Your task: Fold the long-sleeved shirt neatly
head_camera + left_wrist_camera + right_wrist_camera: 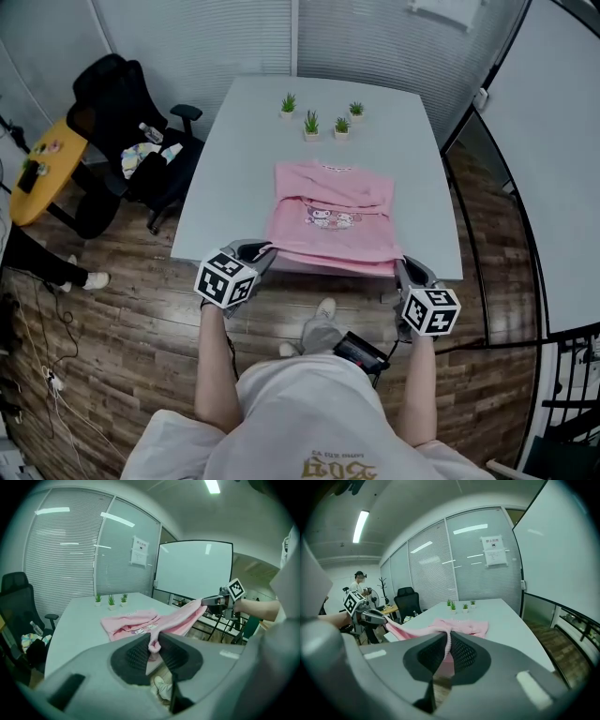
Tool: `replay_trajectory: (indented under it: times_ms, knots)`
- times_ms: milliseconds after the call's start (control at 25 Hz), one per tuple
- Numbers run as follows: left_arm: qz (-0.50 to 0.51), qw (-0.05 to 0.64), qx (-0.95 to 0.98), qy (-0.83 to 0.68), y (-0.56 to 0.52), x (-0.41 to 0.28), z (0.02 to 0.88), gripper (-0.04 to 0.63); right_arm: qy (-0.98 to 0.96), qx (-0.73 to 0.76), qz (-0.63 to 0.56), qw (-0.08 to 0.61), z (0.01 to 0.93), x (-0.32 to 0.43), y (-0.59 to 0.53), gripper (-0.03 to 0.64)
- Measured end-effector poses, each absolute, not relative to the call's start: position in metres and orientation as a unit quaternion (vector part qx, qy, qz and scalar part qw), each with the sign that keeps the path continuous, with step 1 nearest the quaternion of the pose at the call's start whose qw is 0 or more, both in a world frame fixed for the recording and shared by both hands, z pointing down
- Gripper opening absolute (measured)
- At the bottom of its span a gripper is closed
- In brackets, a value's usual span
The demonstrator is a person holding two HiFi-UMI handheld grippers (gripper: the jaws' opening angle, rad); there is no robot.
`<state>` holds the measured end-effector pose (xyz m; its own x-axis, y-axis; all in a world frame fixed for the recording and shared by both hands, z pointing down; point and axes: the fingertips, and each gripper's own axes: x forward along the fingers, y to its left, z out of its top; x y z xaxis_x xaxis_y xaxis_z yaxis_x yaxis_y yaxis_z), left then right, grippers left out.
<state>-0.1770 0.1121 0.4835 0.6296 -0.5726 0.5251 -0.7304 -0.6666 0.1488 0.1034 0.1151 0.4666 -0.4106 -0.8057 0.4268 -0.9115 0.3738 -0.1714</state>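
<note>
Pale grey table (225, 141) in an office room, standing on a dark wood floor (122, 319); closed blinds (234, 37) behind glass line the wall far ahead of both grippers, with a paper notice (139, 551) stuck on the glass; a large whiteboard (192, 569) stands off to the right of the right gripper (405, 269); a strip light (361, 525) glows on the ceiling.

A pink long-sleeved shirt (333, 211) lies partly folded on the near half of the table, just ahead of the grippers; its near edge is raised off the table and stretched between them. The left gripper (261, 250) has its jaws clamped tight on the shirt's near left corner, a small bunch of pink cloth pinched between the pads; the right gripper has its jaws nearly together on the near right corner, a thin fold of cloth caught between them.

Four small potted plants (311, 123) sit at the table's far end, beyond the shirt; a black office chair (112, 103) with clutter on its seat stands well left of the left gripper, and a yellow table (42, 169) further left again; a person (358, 580) stands in the background behind the left gripper.
</note>
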Motion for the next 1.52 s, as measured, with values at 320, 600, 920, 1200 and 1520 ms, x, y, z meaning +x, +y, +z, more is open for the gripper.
replay_trajectory:
  times_ms: [320, 600, 920, 1200, 1520]
  knots:
    - [0.22, 0.186, 0.883, -0.372, 0.081, -0.175, 0.481, 0.052, -0.81, 0.533, 0.201, 0.138, 0.469, 0.106, 0.089, 0.026]
    - [0.22, 0.183, 0.875, -0.391, 0.029, -0.171, 0.482, 0.052, -0.805, 0.538, 0.208, 0.14, 0.477, 0.112, 0.045, 0.026]
    - [0.237, 0.185, 0.874, -0.381, -0.033, -0.172, 0.495, 0.051, -0.797, 0.551, 0.207, 0.138, 0.483, 0.111, -0.019, 0.026]
    - [0.245, 0.193, 0.873, -0.374, -0.091, -0.17, 0.502, 0.049, -0.791, 0.558, 0.208, 0.138, 0.491, 0.112, -0.075, 0.026]
    - [0.246, 0.198, 0.87, -0.379, -0.144, -0.165, 0.498, 0.049, -0.793, 0.554, 0.215, 0.137, 0.493, 0.119, -0.13, 0.026]
